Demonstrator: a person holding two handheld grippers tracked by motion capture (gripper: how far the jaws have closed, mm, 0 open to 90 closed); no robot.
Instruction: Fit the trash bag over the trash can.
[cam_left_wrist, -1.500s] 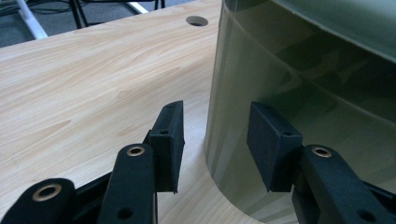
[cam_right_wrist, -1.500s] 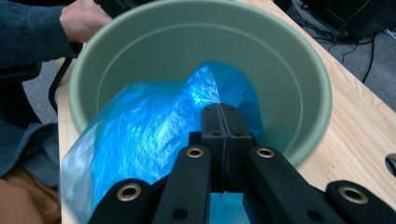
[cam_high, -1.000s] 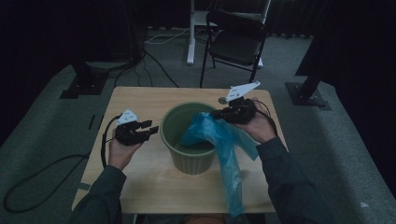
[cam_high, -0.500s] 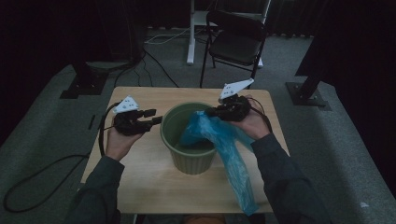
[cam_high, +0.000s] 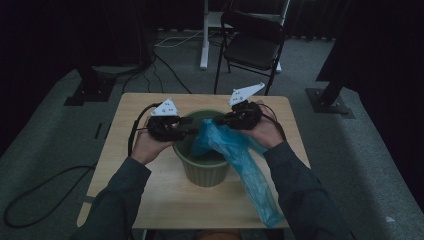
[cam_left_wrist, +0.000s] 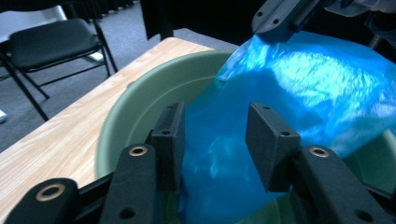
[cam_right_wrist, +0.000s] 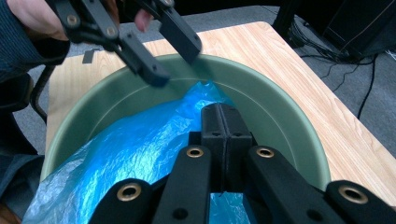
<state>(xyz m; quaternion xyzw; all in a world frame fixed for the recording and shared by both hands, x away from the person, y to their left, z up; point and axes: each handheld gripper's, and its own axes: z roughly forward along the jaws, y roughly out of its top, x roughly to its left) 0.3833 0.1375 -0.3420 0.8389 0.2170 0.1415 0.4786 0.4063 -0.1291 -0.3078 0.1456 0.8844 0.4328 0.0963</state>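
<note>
Blue plastic bag (cam_high: 240, 160), long axis from green bin (cam_high: 205, 172) to table's near edge.
Right gripper (cam_high: 220, 120) clenched on bag's upper end; left gripper (cam_high: 191, 126) released, jaws apart beside it.

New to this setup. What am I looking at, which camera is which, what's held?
No robot here: a person holds a hand-operated two-jaw gripper in each hand. The wide picture comes from a fixed camera overhead; the other two come from cameras riding on each gripper, looking along its black jaws. On the wooden table stands a green bucket. The right gripper is shut on the edge of a blue plastic bag, which hangs partly inside the bucket and trails over its rim. The left gripper is open over the bucket, its jaws either side of the bag, not pinching it.
</note>
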